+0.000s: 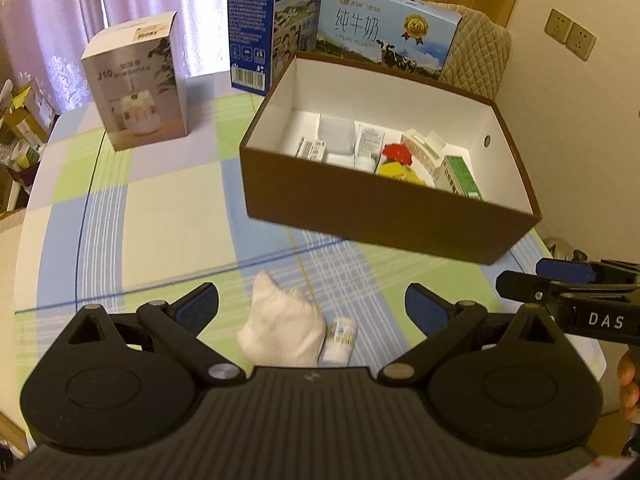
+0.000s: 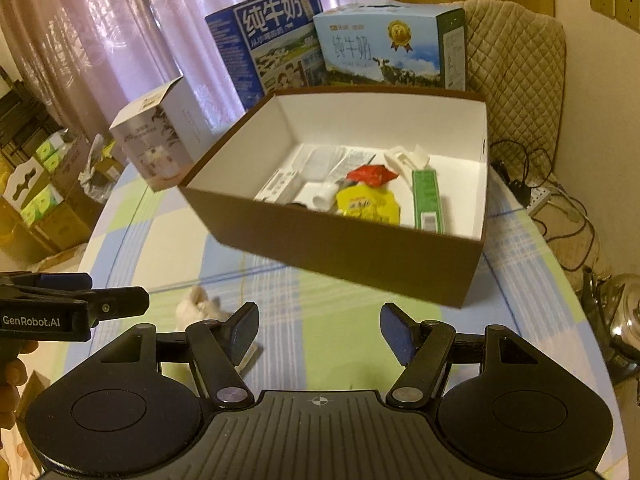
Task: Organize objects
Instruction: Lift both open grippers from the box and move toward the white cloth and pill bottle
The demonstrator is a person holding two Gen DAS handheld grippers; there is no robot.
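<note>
Both claws hover with jaws spread and nothing between them: the left gripper (image 1: 312, 308) hangs above a crumpled white cloth (image 1: 280, 332) and a small white bottle (image 1: 340, 338) lying just beside it at its 3 o'clock, while the right gripper (image 2: 319, 332) faces bare checked tablecloth (image 2: 320, 292). At 12 o'clock from the cloth sits the brown box (image 1: 360, 216), open-topped, holding a yellow packet (image 1: 396, 170) (red-topped), a green carton (image 1: 462, 178) and white packages too blurred to name. Beyond it stand two milk cartons (image 1: 384, 36); a grey product box (image 1: 138, 84) stands at 10 o'clock
</note>
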